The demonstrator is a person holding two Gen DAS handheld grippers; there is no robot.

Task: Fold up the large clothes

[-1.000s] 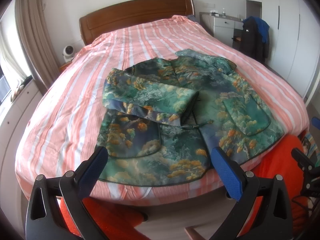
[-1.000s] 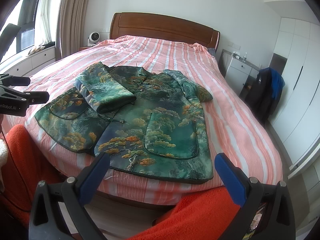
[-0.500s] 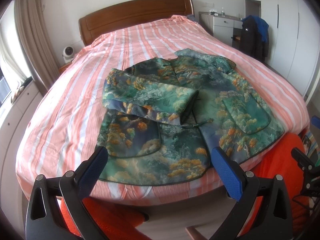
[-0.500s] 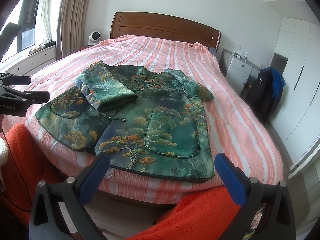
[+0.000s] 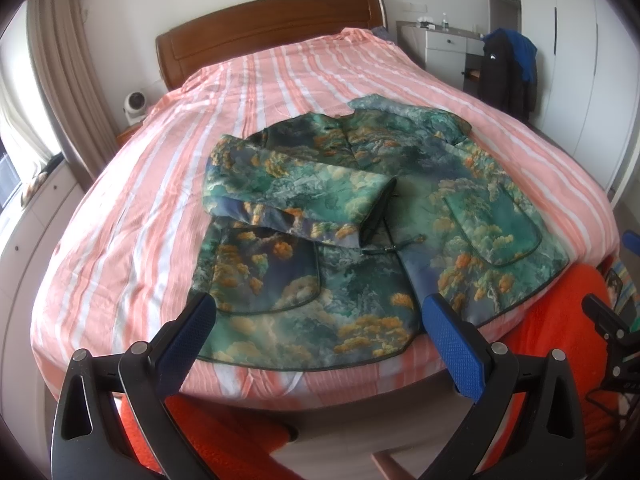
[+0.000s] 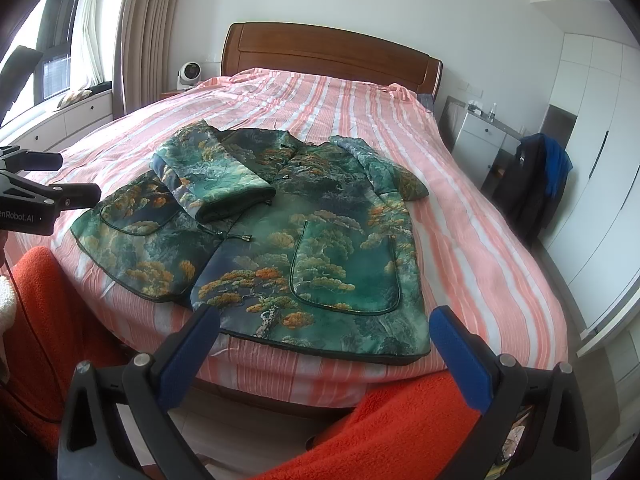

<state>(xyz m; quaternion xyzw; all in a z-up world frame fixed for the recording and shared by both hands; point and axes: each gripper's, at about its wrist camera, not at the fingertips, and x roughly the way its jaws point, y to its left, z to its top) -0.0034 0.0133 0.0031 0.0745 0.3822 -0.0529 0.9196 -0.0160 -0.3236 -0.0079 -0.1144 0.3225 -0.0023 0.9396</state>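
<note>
A green patterned jacket with orange tree prints [image 5: 360, 216] lies front-up on the striped pink bed [image 5: 132, 220], hem toward me. It also shows in the right wrist view [image 6: 320, 240]. Its left sleeve [image 5: 296, 200] is folded across the chest; the same sleeve shows in the right wrist view [image 6: 212, 176]. The other sleeve [image 6: 384, 168] lies out by the shoulder. My left gripper [image 5: 316, 320] is open and empty, just short of the hem's left half. My right gripper [image 6: 324, 332] is open and empty, at the hem's right half.
Orange fleece fabric [image 6: 400, 424] lies below the bed's near edge in both views. A wooden headboard [image 6: 332, 56] stands at the far end. A dark jacket on a chair [image 6: 536, 176] and white cabinets stand right of the bed. A small fan [image 5: 134, 106] sits at the left.
Both grippers have crept slightly toward the jacket's hem; the jacket itself has not moved.
</note>
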